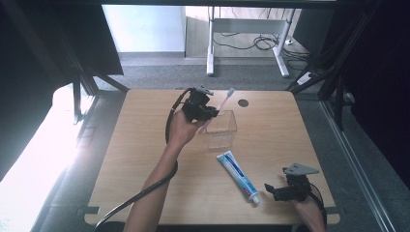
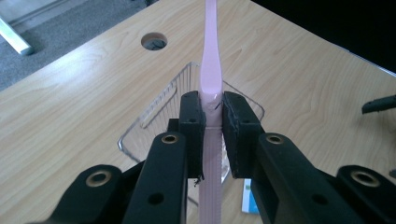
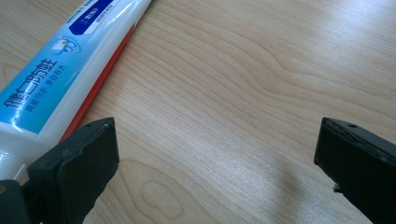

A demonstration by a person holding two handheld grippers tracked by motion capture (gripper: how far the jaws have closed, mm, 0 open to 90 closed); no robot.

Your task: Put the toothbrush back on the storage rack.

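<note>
At about twelve o'clock from the table's [image 1: 145, 145] middle, the left gripper [image 1: 209, 114] has its jaws clenched on the ribbed handle of a pink toothbrush [image 1: 223, 102], which slants up and away toward one o'clock with its bristled head high over the far rim of a clear plastic box [image 1: 223, 129]. From the left gripper view, the left gripper [image 2: 213, 112] pinches the toothbrush [image 2: 210, 70] low on its handle, and the clear plastic box [image 2: 154, 116] lies directly beneath and ahead, with a round cable hole [image 2: 154, 41] in the tabletop beyond it at eleven o'clock. A toothpaste tube [image 1: 238, 176] lies flat at about five o'clock from the box, well apart from it, its cap toward the near edge. Just beside that cap, at three o'clock from it, the right gripper [image 1: 271, 189] rests low with its jaws spread wide and nothing between them; in the right gripper view the toothpaste tube [image 3: 60, 65] passes behind the left-hand pad. The step in hand looks like carrying the brush to the box for stowing. Whether the handle's lower end already dips inside the rim is hard to tell, since the gripper hides it. The next move probably calls for tipping the brush flatter, lowering it between the walls, and releasing only once it is supported; the tube would then be the open gripper's job.
</note>
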